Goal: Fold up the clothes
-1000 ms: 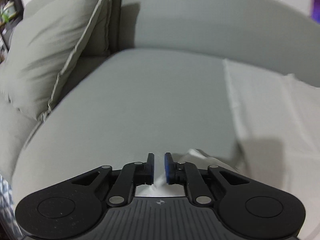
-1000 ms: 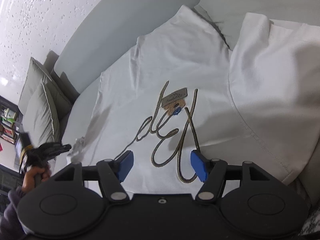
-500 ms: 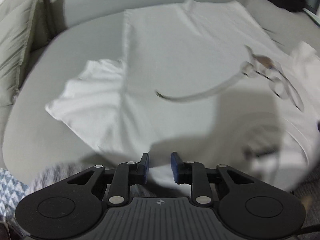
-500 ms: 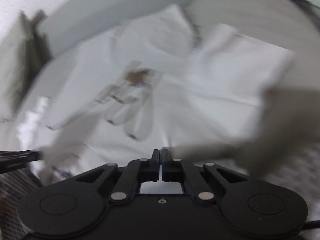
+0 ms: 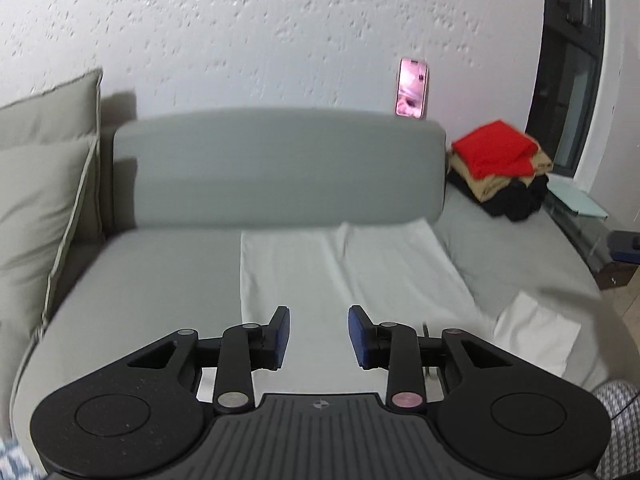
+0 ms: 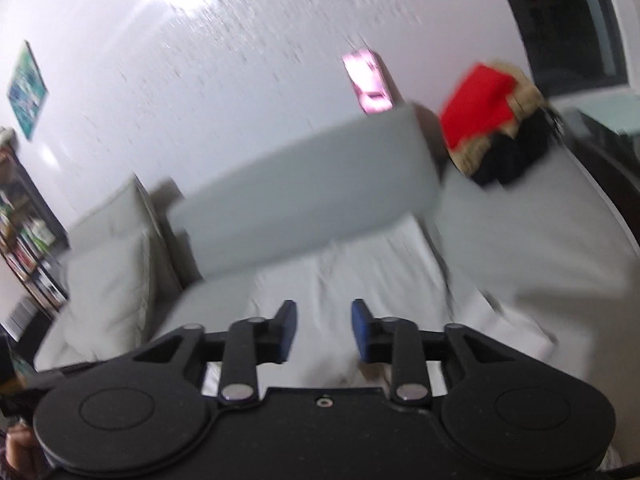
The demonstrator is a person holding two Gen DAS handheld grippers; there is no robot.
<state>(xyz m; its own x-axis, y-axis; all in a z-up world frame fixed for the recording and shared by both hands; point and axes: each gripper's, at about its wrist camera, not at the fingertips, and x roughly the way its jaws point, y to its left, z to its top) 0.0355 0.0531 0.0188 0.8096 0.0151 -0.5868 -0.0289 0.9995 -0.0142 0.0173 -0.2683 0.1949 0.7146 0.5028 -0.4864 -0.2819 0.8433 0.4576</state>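
Spreading across the grey sofa (image 5: 160,280), the white shirt (image 5: 340,272) lies flat on the seat from about twelve to three o'clock of both grippers, one sleeve out at three, with a folded pile of clothes (image 5: 496,168) far off at two. Both the left gripper (image 5: 318,336) and right gripper (image 6: 323,330) have just been opening, jaws parted with nothing between them. I'd judge one fold is laid and released; next comes pinching a fresh edge.

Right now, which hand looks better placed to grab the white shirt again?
Probably the left gripper: its open jaws sit squarely over the shirt. The right gripper is open too, but tilted and blurred.
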